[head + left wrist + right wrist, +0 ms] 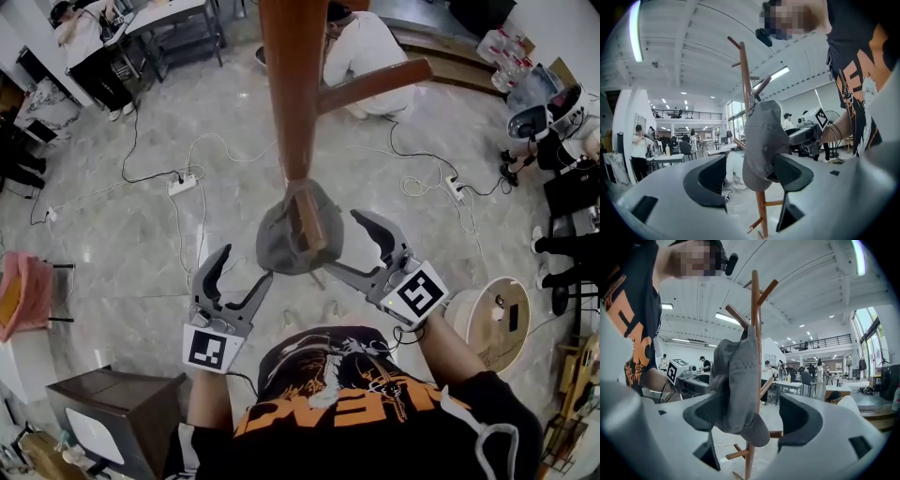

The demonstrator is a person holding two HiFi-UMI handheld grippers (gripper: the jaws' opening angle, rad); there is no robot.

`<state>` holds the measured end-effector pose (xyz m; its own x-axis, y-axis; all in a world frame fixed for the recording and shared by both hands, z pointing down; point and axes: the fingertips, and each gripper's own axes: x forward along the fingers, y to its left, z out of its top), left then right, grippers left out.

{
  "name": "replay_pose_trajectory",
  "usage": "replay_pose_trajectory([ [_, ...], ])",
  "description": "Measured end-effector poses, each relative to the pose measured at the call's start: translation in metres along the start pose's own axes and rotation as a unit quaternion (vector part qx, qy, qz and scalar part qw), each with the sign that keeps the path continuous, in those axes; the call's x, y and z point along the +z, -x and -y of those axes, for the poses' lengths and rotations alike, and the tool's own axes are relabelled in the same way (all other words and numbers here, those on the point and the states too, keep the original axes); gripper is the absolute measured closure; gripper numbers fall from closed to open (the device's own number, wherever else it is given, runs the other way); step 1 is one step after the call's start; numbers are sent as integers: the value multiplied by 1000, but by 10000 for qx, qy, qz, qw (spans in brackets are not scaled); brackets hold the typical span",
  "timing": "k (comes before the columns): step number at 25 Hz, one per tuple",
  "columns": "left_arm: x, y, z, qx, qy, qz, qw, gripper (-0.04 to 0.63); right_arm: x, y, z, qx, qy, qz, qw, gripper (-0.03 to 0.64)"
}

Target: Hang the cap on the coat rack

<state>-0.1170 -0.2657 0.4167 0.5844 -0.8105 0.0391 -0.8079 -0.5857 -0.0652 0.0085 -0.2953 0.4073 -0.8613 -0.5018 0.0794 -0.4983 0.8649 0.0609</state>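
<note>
While the person's black shirt [309, 375] fills the near edge of the head view, its orange print gives only the letters "EN" clearly. Just beyond it, each tool carries a cube with a square black-and-white marker and no words. The left tool [246, 264] sits at about 7 o'clock from the cap [274, 246], and its own view shows the left tool [750, 180] released, jaws wide apart. The right tool [341, 240], at about 4 o'clock from the cap, is likewise spread open in its own view [752, 420]. The grey cap [761, 136] hangs on a low peg of the wooden coat rack [289, 94], its brim pointing down. In each tool view it overlaps one jaw, and whether it touches that jaw cannot be told. The cap [736, 380] rests against the coat rack's upright pole [755, 301], and more pegs branch out above it [746, 79]. Farther out, at 10 o'clock, a white power strip [181, 183] and cables lie on the pale floor. At 1 o'clock a person in white [361, 52] crouches.
</note>
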Motion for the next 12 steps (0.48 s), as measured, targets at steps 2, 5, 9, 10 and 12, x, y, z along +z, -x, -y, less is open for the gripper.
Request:
replay_pose_trajectory([
  [2, 6, 5, 5, -58, -47, -12, 10000, 258, 7, 7, -4, -26, -2, 14, 10000, 230],
  [5, 21, 12, 9, -118, -10, 88, 9999, 273, 26, 13, -7, -137, -88, 158, 9997, 232],
  [9, 44, 19, 12, -202, 130, 351, 9991, 307, 43, 21, -8, -218, -179, 253, 9993, 235],
  [10, 50, 21, 12, -217, 195, 433, 9986, 310, 48, 22, -10, -210, -164, 291, 9992, 247],
  [12, 59, 23, 8, -227, 296, 544, 9978, 318, 59, 22, -14, -202, -150, 374, 9990, 272],
])
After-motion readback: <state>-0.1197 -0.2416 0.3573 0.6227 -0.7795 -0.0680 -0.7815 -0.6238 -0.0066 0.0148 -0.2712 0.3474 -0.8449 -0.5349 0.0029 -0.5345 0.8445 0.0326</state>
